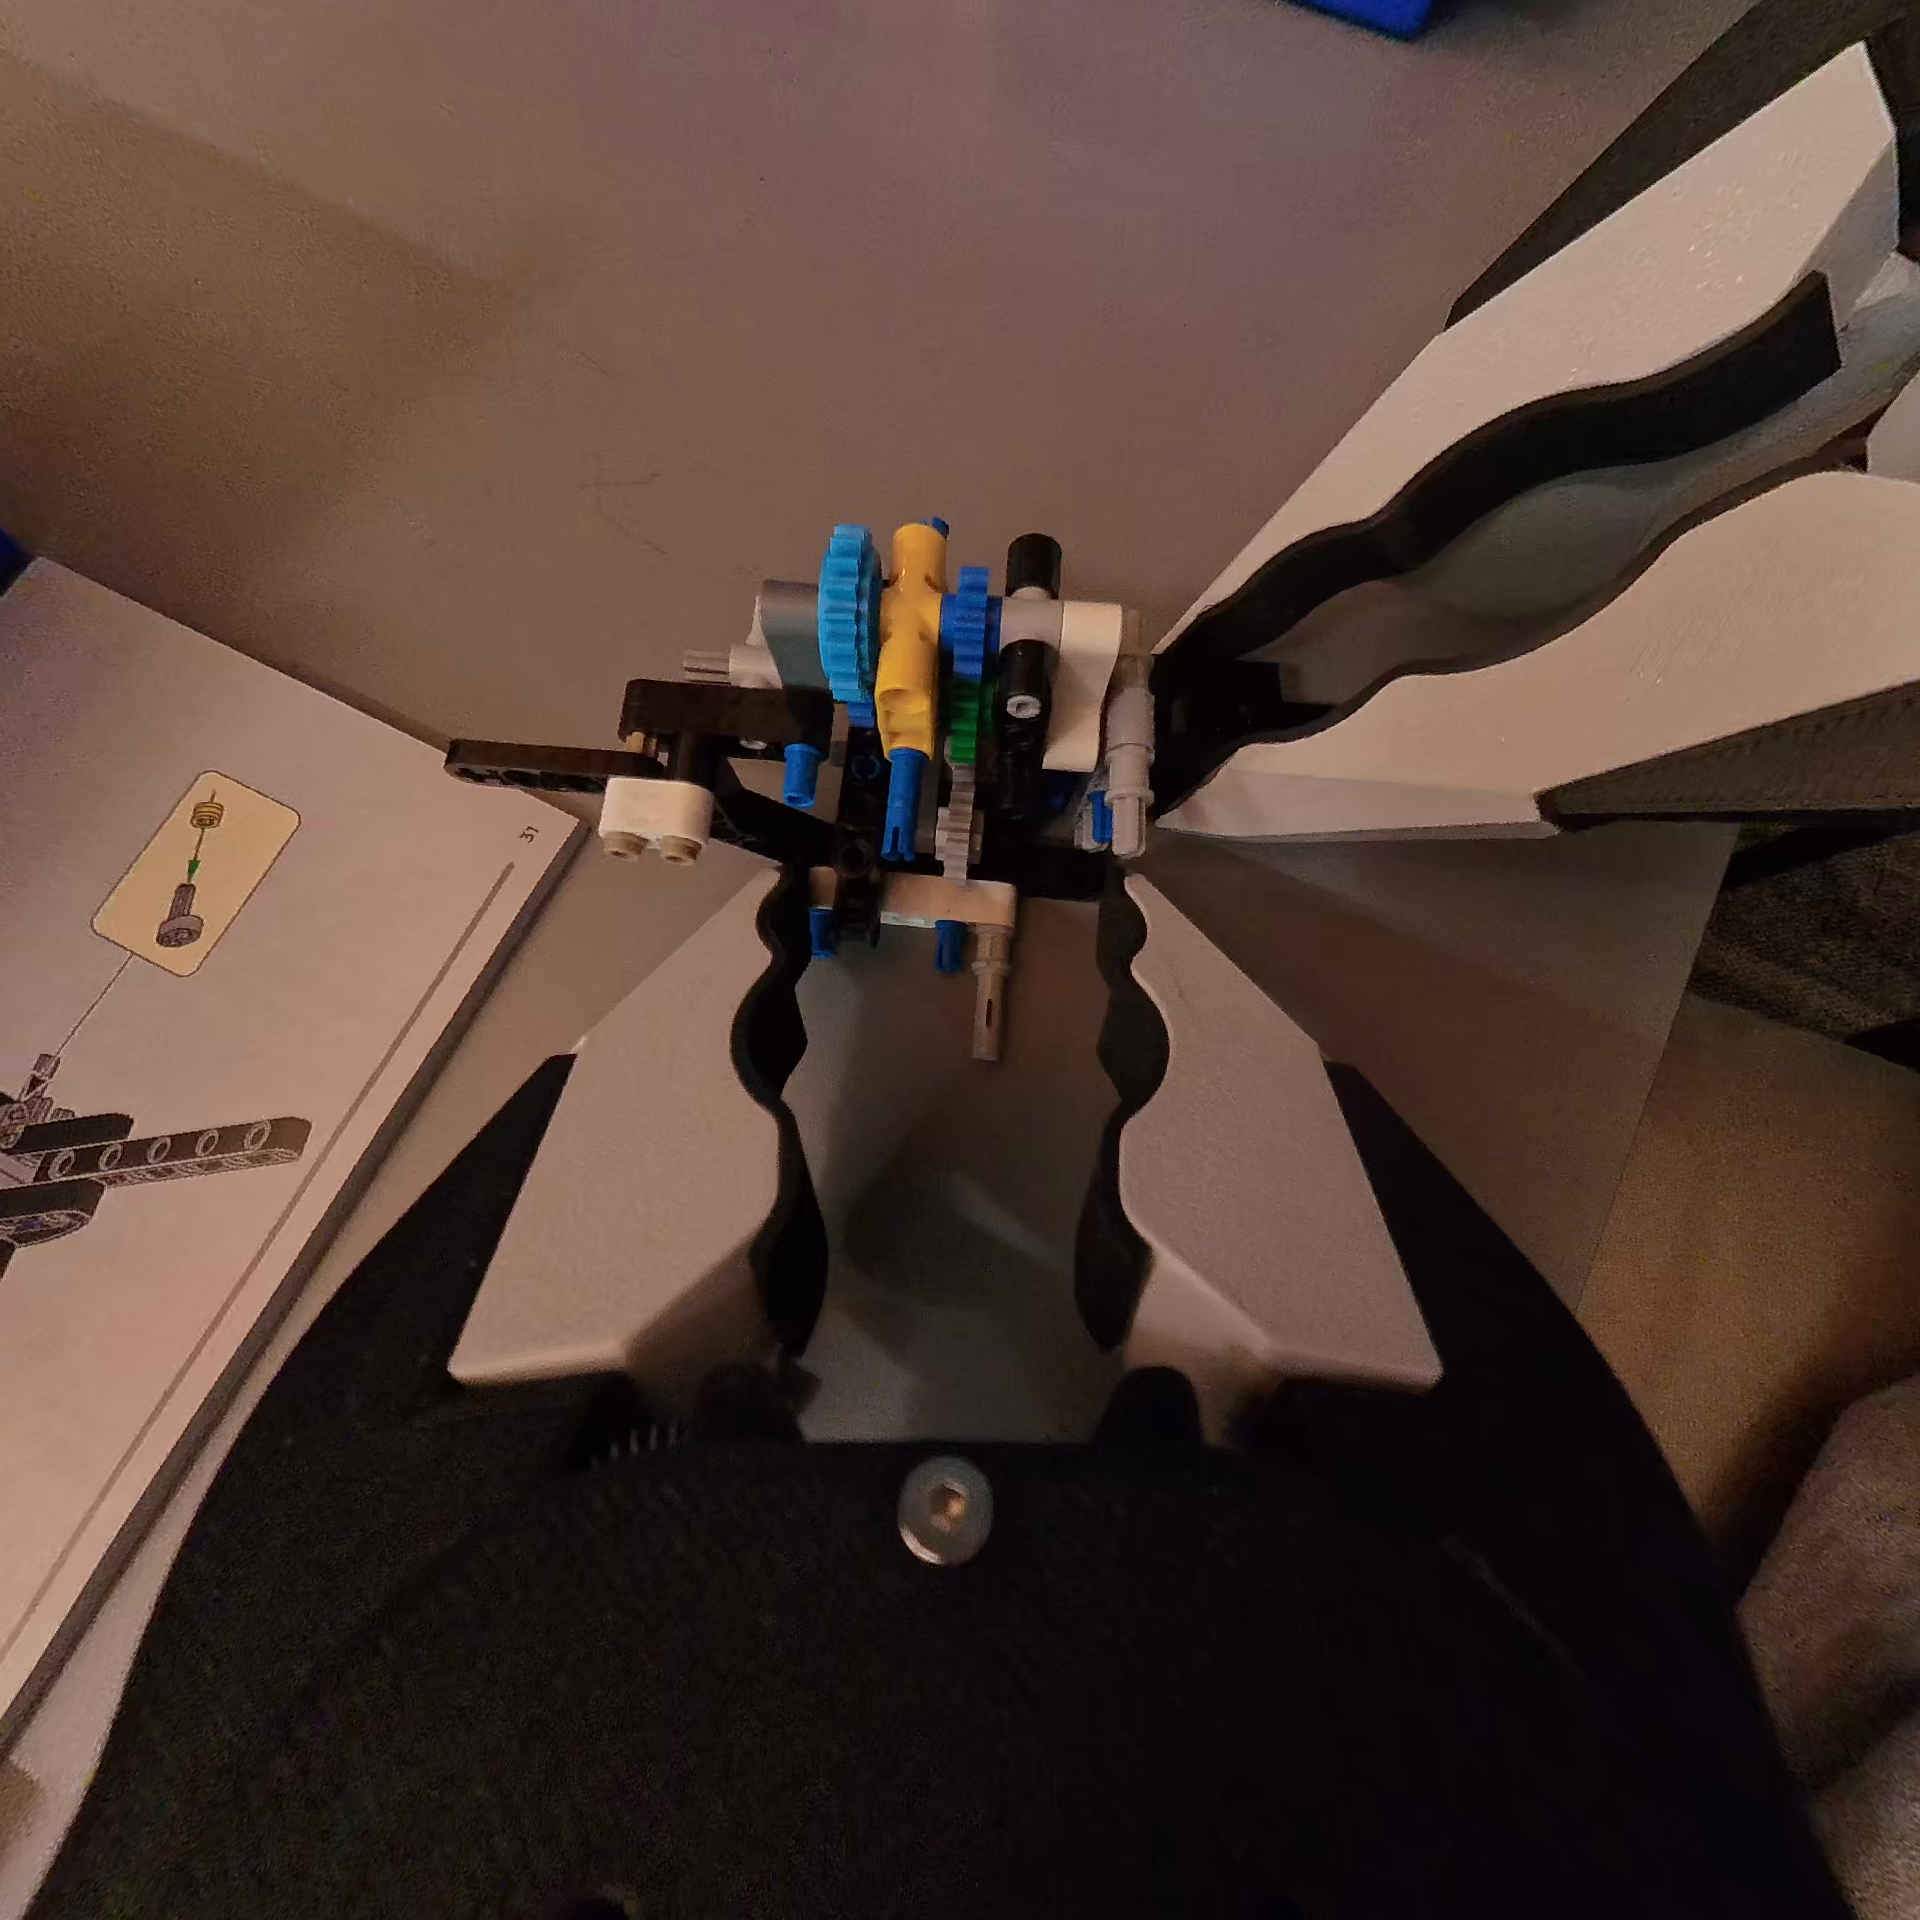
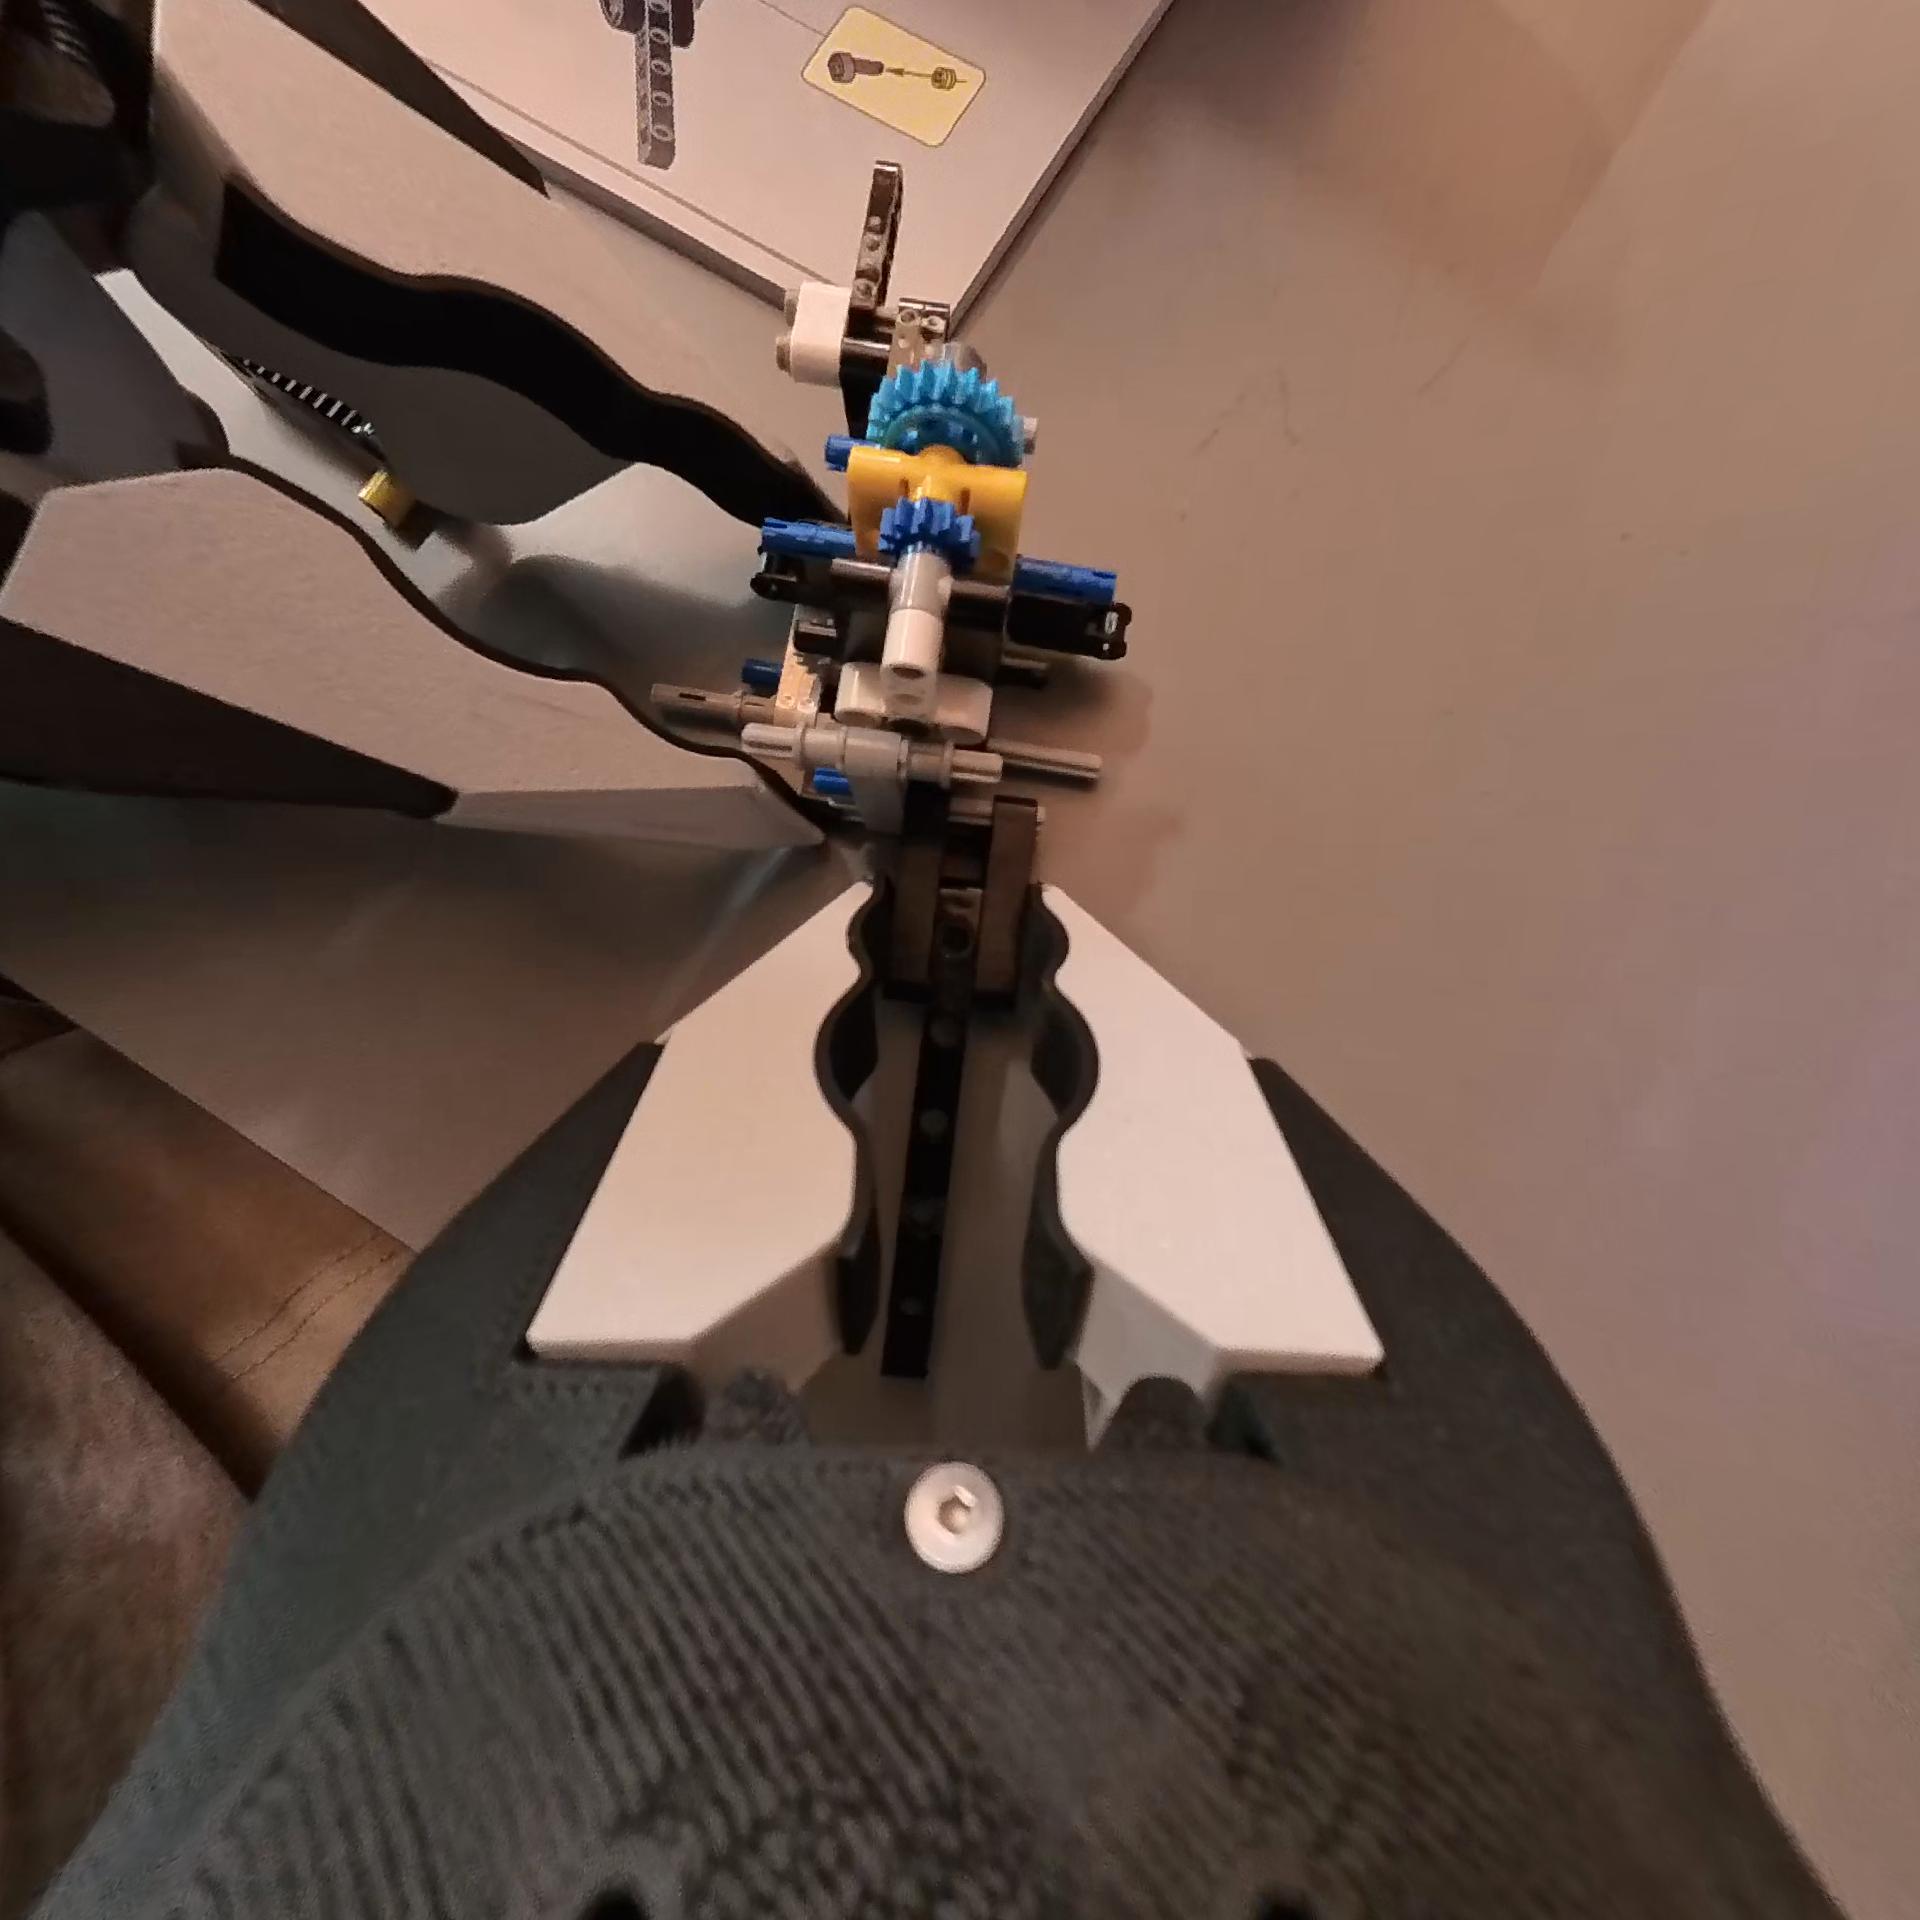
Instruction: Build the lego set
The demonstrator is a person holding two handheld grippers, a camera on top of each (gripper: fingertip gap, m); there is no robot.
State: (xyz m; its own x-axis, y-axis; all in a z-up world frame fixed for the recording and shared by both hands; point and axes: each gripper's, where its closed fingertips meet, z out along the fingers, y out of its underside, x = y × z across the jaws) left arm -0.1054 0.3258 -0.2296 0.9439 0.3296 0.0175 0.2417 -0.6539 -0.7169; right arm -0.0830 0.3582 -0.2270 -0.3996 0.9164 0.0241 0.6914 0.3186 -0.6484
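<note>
Lego assembly (image 1: 914, 727) at centre, clamped by both tools: left gripper (image 1: 951, 894) from 6 o'clock, right gripper (image 1: 1153, 748) from 3 o'clock. Instruction booklet (image 1: 260, 987) at 9 o'clock.

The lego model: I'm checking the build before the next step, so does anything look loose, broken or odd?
Nothing stands out. The multicoloured geared lego model looks intact, gripped by both tongs: left, right.

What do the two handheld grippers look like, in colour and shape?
Both the left gripper and the right gripper look alike: two pale grey wedge-shaped jaws lined with wavy black pads, on a black ribbed plastic body with one silver screw in its middle. No cables or sleeves show.
</note>
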